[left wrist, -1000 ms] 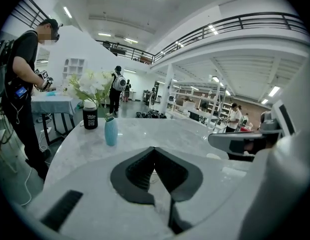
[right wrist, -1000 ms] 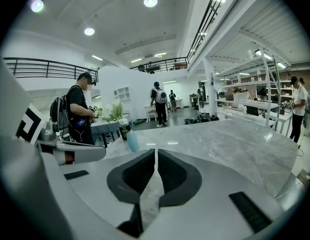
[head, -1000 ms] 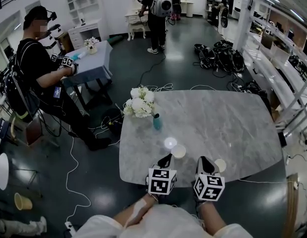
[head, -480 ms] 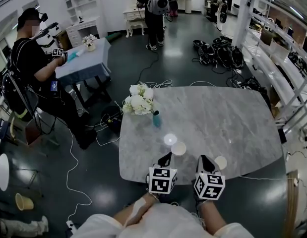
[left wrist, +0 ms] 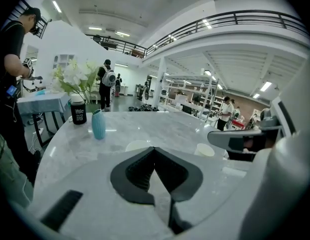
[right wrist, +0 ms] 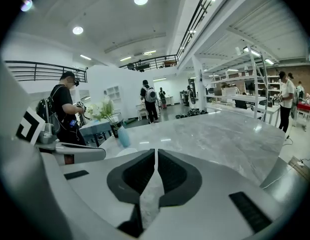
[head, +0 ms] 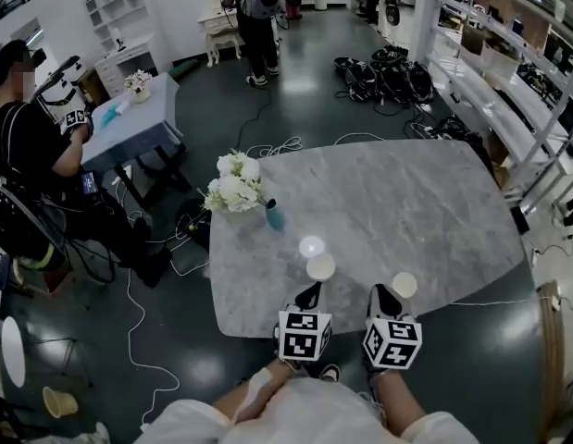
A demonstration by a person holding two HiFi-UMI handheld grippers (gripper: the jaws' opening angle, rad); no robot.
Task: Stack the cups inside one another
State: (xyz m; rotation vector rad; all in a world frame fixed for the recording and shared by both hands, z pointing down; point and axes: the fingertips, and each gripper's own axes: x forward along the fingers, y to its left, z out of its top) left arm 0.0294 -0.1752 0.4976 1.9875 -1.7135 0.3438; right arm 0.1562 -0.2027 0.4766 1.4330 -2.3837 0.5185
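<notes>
Two paper cups sit apart on the marble table, both near its front edge. The left cup is just ahead of the left gripper. The right cup is just beside the right gripper, on its outer side. Both look upright and mouth up, so either could take the other, though the rim detail is small. Nothing is stacked yet.

Left gripper: jaws closed tip to tip, with nothing between them. In its view the left cup is right behind the jaw tips and the right cup is off to the side.

Right gripper: jaws closed to a thin slit, empty. Its view only catches the edge of the left cup; the right cup doesn't show there, probably hidden by the gripper body.

Both grippers are held side by side and low at the table's front edge, tilted down and roughly one per cup. This looks like a ready pose before the first pick. Either one has to open its jaws before it can take a rim.

The teal vase and white flowers are further back on the left, well clear of the cups, so they're no obstacle. A seated person at another table isn't involved.
</notes>
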